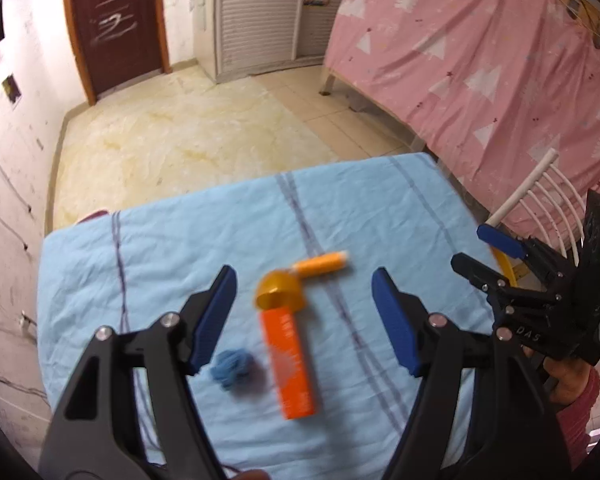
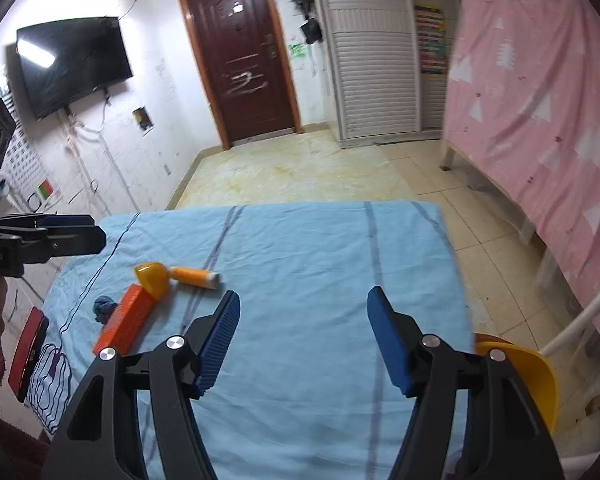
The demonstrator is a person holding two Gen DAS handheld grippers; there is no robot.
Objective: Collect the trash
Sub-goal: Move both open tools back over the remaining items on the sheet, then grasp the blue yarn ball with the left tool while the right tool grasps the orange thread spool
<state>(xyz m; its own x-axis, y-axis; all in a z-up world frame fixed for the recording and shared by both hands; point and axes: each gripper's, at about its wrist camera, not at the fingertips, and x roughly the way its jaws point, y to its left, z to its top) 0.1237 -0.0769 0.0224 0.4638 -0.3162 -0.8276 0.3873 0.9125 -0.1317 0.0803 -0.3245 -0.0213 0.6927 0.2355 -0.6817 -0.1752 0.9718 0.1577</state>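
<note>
On the light blue cloth (image 1: 380,220) lie an orange box (image 1: 290,364), a yellow-orange cap (image 1: 278,292), an orange tube with a white end (image 1: 322,263) and a blue crumpled wad (image 1: 230,368). My left gripper (image 1: 303,280) hovers open above them, and the cap and box show between its fingers, untouched. In the right wrist view the box (image 2: 126,320), cap (image 2: 154,276), tube (image 2: 196,276) and wad (image 2: 104,306) sit at the left. My right gripper (image 2: 304,298) is open over bare cloth, holding nothing. The left gripper (image 2: 96,232) shows at the left edge there, and the right gripper (image 1: 474,248) shows at the right edge in the left wrist view.
A yellow bin (image 2: 532,372) stands off the cloth's right edge, beside a white wire rack (image 1: 540,184). A red flat object (image 2: 30,352) lies at the cloth's left side. A pink curtain (image 2: 540,100) hangs on the right, and beyond the cloth is tiled floor (image 2: 300,168) and a brown door (image 2: 240,52).
</note>
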